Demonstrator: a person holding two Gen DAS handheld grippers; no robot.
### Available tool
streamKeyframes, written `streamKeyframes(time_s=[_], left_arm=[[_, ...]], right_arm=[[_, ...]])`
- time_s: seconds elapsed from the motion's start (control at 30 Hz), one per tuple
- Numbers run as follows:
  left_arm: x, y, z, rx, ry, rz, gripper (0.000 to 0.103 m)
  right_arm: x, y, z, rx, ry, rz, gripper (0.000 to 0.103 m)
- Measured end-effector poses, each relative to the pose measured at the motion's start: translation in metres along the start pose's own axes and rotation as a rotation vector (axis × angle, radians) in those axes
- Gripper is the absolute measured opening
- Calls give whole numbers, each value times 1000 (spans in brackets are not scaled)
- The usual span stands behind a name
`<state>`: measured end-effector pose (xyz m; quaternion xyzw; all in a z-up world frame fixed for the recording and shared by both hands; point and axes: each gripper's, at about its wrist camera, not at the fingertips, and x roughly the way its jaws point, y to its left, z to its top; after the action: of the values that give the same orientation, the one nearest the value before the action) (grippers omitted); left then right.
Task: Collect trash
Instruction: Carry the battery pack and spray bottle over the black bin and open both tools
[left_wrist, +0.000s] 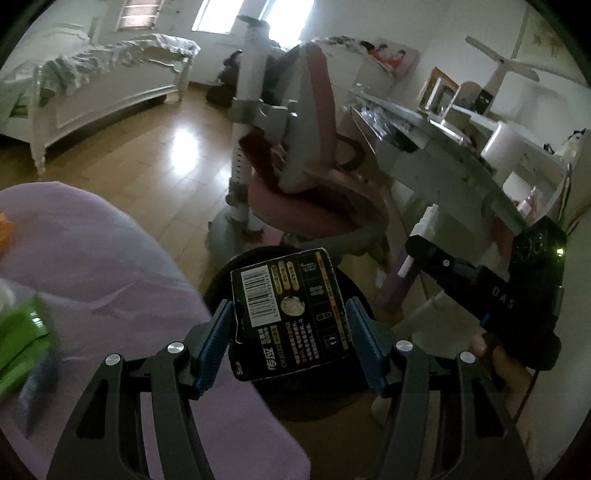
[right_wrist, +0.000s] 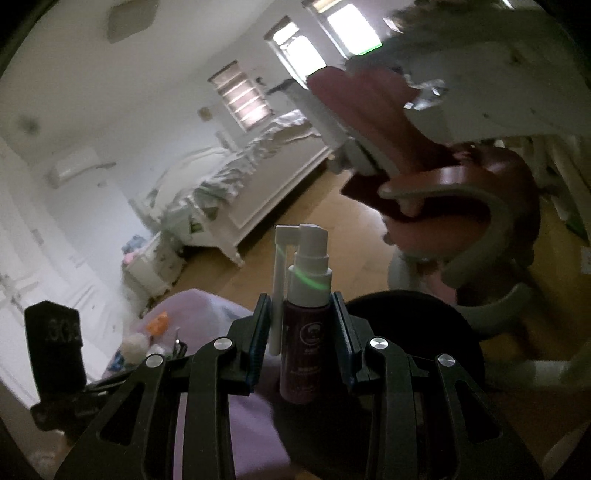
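My left gripper (left_wrist: 290, 325) is shut on a black battery blister card (left_wrist: 286, 314) with a barcode, held upright over a round black bin (left_wrist: 354, 291) on the floor. My right gripper (right_wrist: 301, 328) is shut on a purple spray bottle (right_wrist: 303, 332) with a white pump and folded nozzle, beside the same black bin (right_wrist: 424, 325). The right gripper and its bottle also show in the left wrist view (left_wrist: 421, 251). More trash lies on the purple sheet: a green wrapper (left_wrist: 22, 339) and an orange scrap (right_wrist: 157, 321).
A purple-covered surface (left_wrist: 103, 273) lies to the left. A pink and grey chair (left_wrist: 310, 166) stands behind the bin. A cluttered white desk (left_wrist: 461, 147) is at the right. A white bed (left_wrist: 92, 81) stands across the wooden floor (left_wrist: 166, 158).
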<state>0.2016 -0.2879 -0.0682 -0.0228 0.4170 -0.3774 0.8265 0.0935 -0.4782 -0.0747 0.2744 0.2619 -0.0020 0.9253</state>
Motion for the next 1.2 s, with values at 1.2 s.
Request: streamKeyframes(time_s=[1.2], left_arm=[[68,-26,-4,46,139,-10,67]], right_arm=[[31,-37,-31,60,109,-77,33]])
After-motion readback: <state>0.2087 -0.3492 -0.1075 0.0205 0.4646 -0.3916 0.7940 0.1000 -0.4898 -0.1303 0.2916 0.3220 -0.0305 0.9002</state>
